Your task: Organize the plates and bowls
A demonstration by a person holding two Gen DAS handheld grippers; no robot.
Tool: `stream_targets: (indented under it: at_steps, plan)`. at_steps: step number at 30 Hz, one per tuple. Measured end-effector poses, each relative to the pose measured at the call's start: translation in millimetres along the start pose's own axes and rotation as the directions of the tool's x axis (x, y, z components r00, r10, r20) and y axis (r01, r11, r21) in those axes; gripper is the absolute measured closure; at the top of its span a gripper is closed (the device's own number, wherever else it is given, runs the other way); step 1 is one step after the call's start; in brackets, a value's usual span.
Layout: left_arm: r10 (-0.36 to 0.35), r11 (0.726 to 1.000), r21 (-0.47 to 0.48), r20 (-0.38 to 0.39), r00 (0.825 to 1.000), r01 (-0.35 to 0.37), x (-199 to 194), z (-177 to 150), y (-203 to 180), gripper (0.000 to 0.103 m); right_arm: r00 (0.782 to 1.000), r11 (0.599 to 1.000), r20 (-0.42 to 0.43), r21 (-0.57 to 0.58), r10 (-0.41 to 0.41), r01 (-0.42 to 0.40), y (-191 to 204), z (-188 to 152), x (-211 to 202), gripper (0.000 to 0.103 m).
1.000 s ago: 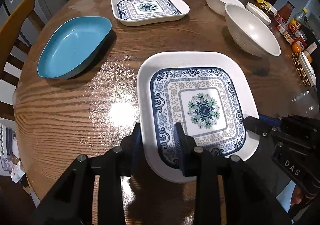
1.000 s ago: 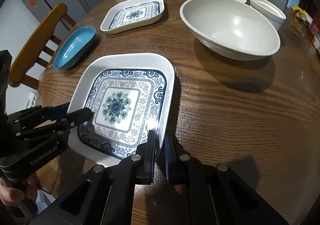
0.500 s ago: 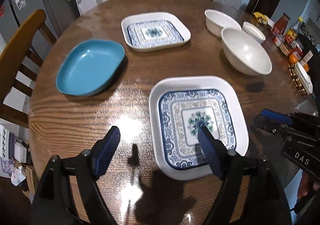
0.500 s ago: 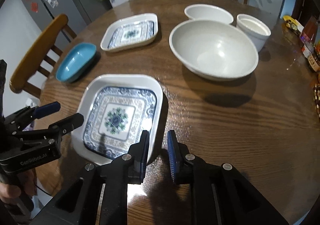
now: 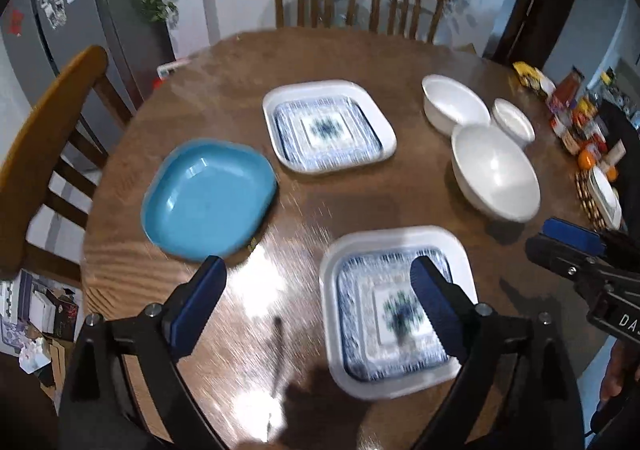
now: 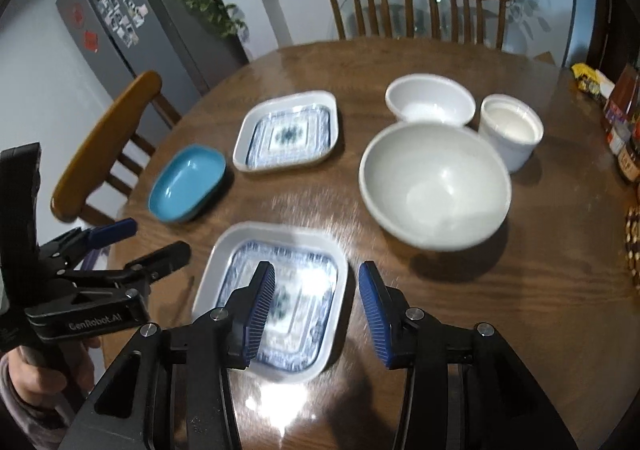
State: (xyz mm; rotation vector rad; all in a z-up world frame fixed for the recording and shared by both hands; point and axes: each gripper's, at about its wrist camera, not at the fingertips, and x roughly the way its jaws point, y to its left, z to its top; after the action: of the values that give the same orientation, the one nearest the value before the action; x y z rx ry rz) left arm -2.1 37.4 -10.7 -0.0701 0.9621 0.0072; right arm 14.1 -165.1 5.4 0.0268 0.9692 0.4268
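Hovering tilted down over the near plate point(image 5: 394, 246), left tool point(image 5: 320, 290) and right tool point(image 6: 316, 304) have just been opening, empty.

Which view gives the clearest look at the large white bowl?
The right wrist view: the large white bowl sits near centre, its whole rim and inside unobstructed. The left wrist view shows it smaller, off to the right and more blurred, but also whole.

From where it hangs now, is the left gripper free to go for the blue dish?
Probably yes. The left gripper is open and empty above the round wooden table, and the blue shallow dish lies just ahead of its left finger with only bare tabletop between and nothing stacked in it.
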Motion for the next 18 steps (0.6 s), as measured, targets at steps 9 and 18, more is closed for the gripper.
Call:
stream_targets:
  at_steps: [9, 18]
  plan:
    - [0.038, 0.999, -0.023, 0.046, 0.998, -0.037, 8, 48, 8, 0.003, 1.000, 1.000, 0.028, -0.011, -0.003, 0.003, 0, 45, 10, 0.058]
    - [0.016, 0.996, -0.084, 0.014, 1.000, -0.015, 49, 82, 13, 0.005, 1.000, 1.000, -0.026, -0.005, 0.000, 0.000, 2, 81, 54, 0.058]
